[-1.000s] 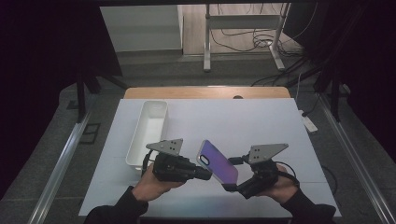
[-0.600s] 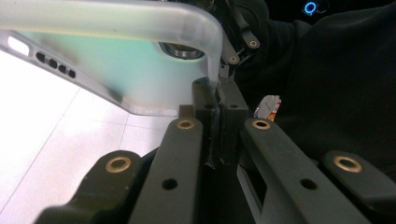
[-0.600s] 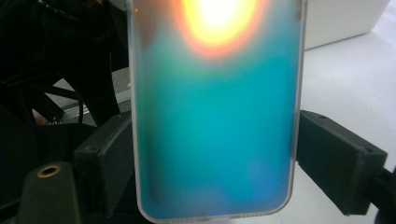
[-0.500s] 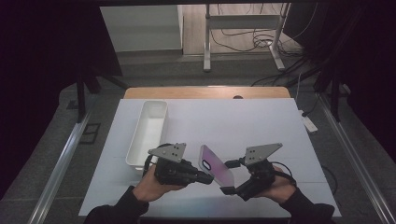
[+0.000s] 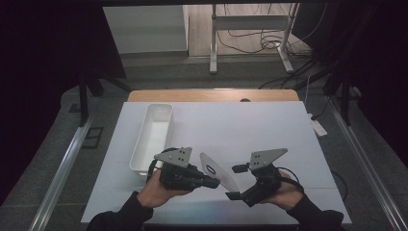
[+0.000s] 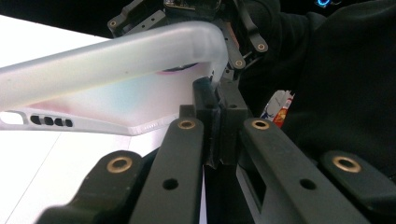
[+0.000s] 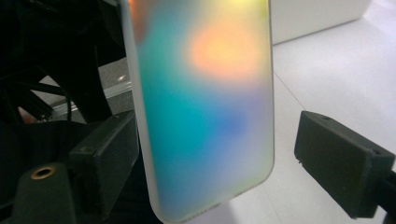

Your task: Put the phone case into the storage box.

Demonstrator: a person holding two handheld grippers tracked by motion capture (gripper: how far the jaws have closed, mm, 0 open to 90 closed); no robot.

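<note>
Clamping phone case, left gripper (right gripper agape) over white table.

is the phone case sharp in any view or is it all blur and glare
High view: the phone case is small and washed out pale, edges soft. Left gripper view: its frosted rim is close and blurred, the table behind blown out white. Right gripper view: its back is an out-of-focus rainbow sheen, the white tray soft too.

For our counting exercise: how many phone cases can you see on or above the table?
1: a frosted, iridescent plastic phone case, held above the white table near its front edge by the left gripper. None seems hidden.
</note>
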